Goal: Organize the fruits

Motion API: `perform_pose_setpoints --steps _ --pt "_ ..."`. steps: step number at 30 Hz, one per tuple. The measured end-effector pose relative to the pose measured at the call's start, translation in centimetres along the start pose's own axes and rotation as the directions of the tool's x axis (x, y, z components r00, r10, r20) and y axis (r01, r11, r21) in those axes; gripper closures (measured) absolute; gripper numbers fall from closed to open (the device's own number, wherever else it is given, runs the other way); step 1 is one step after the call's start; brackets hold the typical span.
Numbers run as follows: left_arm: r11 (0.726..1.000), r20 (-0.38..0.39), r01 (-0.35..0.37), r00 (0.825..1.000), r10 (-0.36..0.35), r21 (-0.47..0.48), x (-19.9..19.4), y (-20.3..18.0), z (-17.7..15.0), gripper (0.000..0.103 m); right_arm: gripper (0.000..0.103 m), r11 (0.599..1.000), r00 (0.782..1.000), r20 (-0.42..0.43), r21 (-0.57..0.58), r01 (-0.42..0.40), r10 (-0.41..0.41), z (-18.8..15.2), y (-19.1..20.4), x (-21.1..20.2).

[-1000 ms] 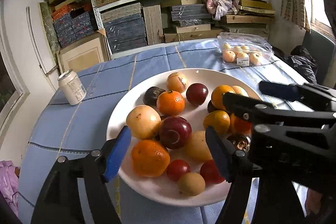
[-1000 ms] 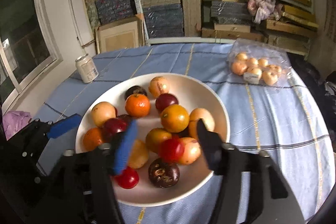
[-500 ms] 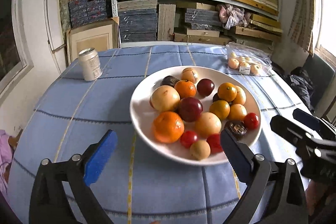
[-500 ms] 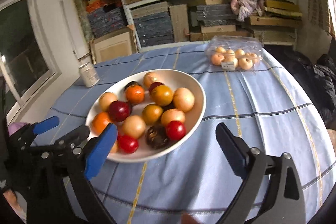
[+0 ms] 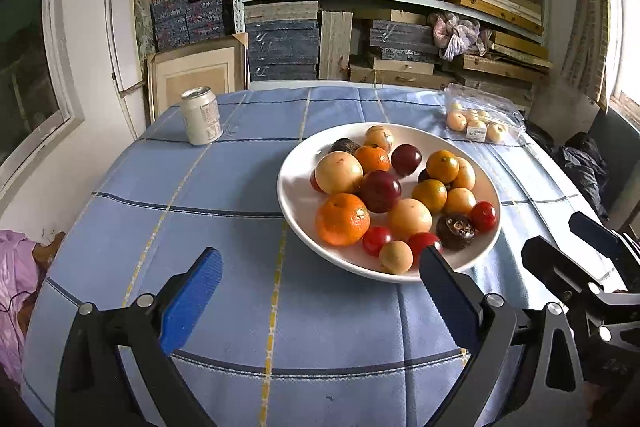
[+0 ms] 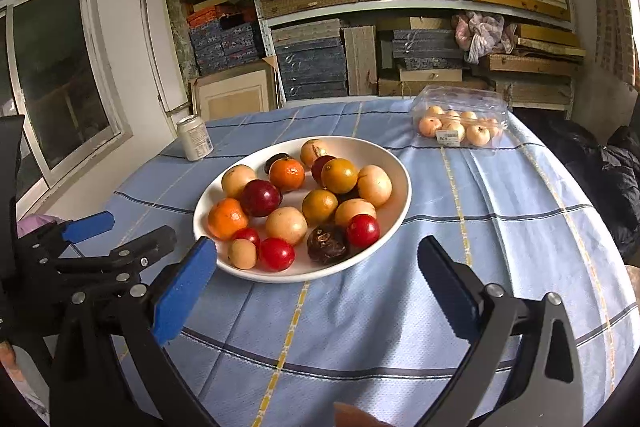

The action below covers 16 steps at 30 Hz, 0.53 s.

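Note:
A white plate (image 5: 288, 203) (image 6: 400, 203) on the blue checked tablecloth holds several fruits: orange mandarins (image 5: 343, 219), dark red plums (image 6: 260, 197), pale round fruit, small red ones and a dark brown one. My left gripper (image 5: 318, 255) stands open before the plate's near rim with nothing between its blue pads. My right gripper (image 6: 316, 245) sits just in front of the plate, its jaws opening and empty. Each gripper shows in the other's view: the right gripper (image 5: 554, 233) at the right edge, the left gripper (image 6: 138, 227) at the left.
A clear plastic box of small pale fruit (image 5: 484, 117) (image 6: 460, 123) lies at the table's far right. A drink can (image 5: 200, 117) (image 6: 195, 138) stands far left. Shelves of stacked boxes fill the wall behind. Dark clothing lies off the right edge.
Both grippers have drawn back from over the plate to its near side, and their jaws have spread wider. No fruit came away with them.

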<state>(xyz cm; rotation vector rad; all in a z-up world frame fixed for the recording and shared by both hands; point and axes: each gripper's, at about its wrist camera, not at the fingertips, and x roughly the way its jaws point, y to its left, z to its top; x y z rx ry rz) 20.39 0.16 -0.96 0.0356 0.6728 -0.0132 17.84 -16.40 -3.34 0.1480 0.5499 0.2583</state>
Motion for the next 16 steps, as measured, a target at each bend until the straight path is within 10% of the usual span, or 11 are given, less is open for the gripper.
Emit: perform_pose_setpoints --steps 16 --pt "0.999 0.021 -0.019 1.000 0.018 0.031 -0.3 -0.8 -0.2 0.004 0.004 1.000 1.000 -0.009 -0.022 -0.006 0.006 -0.1 0.2 0.1"
